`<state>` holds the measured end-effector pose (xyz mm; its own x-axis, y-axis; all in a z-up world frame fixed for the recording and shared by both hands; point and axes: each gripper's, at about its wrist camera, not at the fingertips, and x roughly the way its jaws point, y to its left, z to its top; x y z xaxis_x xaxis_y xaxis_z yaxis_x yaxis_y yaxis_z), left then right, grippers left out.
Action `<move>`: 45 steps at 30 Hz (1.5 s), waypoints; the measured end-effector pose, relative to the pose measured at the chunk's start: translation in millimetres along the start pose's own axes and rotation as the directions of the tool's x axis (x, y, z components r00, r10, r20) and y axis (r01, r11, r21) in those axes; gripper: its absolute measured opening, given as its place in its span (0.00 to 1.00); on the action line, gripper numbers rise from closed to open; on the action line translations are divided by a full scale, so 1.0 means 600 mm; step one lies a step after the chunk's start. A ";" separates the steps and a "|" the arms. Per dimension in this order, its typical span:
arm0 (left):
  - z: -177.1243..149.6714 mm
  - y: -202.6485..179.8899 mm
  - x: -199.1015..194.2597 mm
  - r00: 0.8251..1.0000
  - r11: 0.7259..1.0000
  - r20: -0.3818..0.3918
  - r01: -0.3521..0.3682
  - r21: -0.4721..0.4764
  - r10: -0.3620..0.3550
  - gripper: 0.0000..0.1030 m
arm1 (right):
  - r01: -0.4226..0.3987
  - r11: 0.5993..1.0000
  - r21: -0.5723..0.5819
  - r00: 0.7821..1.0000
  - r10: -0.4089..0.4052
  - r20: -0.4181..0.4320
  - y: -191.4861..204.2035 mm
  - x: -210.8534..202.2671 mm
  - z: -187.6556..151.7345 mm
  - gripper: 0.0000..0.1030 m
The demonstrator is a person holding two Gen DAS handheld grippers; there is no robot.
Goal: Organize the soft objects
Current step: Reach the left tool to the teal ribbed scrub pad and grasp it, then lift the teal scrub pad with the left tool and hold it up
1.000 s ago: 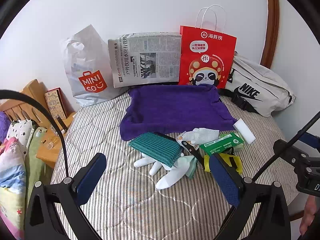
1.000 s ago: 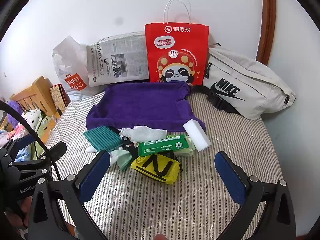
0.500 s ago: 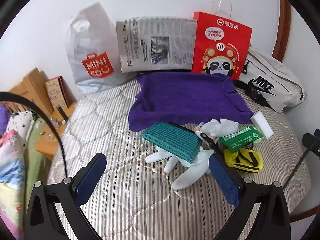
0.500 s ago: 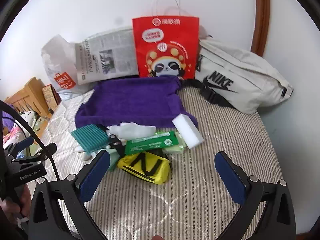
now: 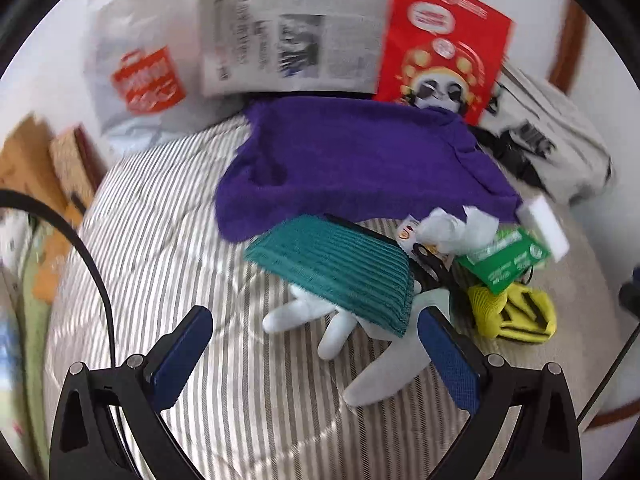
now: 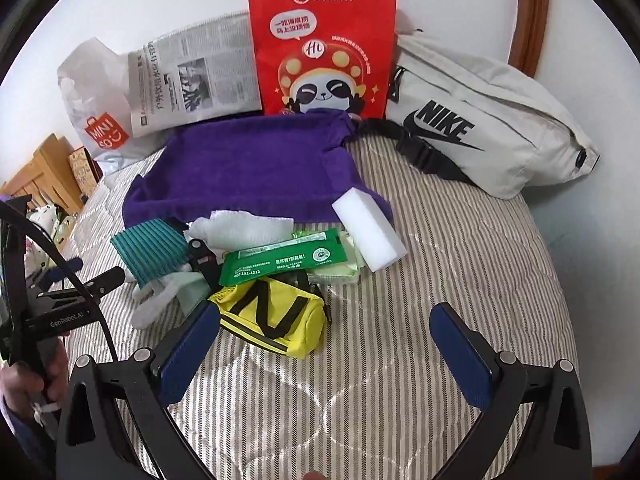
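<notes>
While hovering above the striped quilt (image 5: 160, 240), left gripper (image 5: 316, 344) spread wide with nothing between its blue pads (image 5: 182, 350), aimed at the teal ribbed cloth (image 5: 340, 268) just ahead and slightly right of centre. Lying flat, long axis running from near-right to far-left, partly covering a white glove (image 5: 340, 320) whose fingers point toward the camera, one passing just beside the right pad. Behind the cloth, a purple towel (image 5: 352, 164) spread across the quilt; to its right, crumpled white tissue (image 5: 460, 228), a green wipes pack (image 5: 504, 260), a white sponge block (image 5: 544, 228) and black scissors (image 5: 432, 264).

Seen from the right wrist, right gripper (image 6: 324, 340) likewise held apart and empty, low over the quilt, its left pad (image 6: 188, 354) just beside the yellow pouch (image 6: 272, 320). Pouch lying on its side, long axis left to right, with the wipes pack overlapping its far edge. Against the wall, a Miniso plastic bag (image 6: 96, 120), folded newspaper (image 6: 192, 80), red paper bag (image 6: 320, 48) and grey Nike waist bag (image 6: 480, 120). At the left edge, a hand (image 6: 24, 380) gripping the other tool's handle.
</notes>
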<state>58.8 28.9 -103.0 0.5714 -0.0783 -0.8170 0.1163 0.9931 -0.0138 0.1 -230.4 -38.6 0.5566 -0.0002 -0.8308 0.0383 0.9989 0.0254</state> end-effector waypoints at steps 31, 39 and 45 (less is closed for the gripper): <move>0.049 0.038 0.072 0.965 0.943 -0.036 0.245 -0.226 -0.260 0.33 | 0.030 0.999 0.020 0.996 -0.028 -0.079 -0.027 0.061 0.005 1.00; 0.062 0.028 0.096 0.966 0.942 -0.054 0.234 -0.241 -0.254 0.35 | 0.030 1.000 0.010 0.996 -0.029 -0.087 -0.025 0.065 0.002 1.00; 0.069 0.028 0.109 0.966 0.940 -0.051 0.233 -0.248 -0.253 0.31 | 0.043 0.999 0.015 0.995 -0.042 -0.086 -0.032 0.062 0.002 1.00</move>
<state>131.8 37.1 -132.8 0.4809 -0.3221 -0.8155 0.0412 0.9374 -0.3459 21.1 -249.8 -69.6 0.4808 -0.0380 -0.8760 0.0748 0.9972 -0.0022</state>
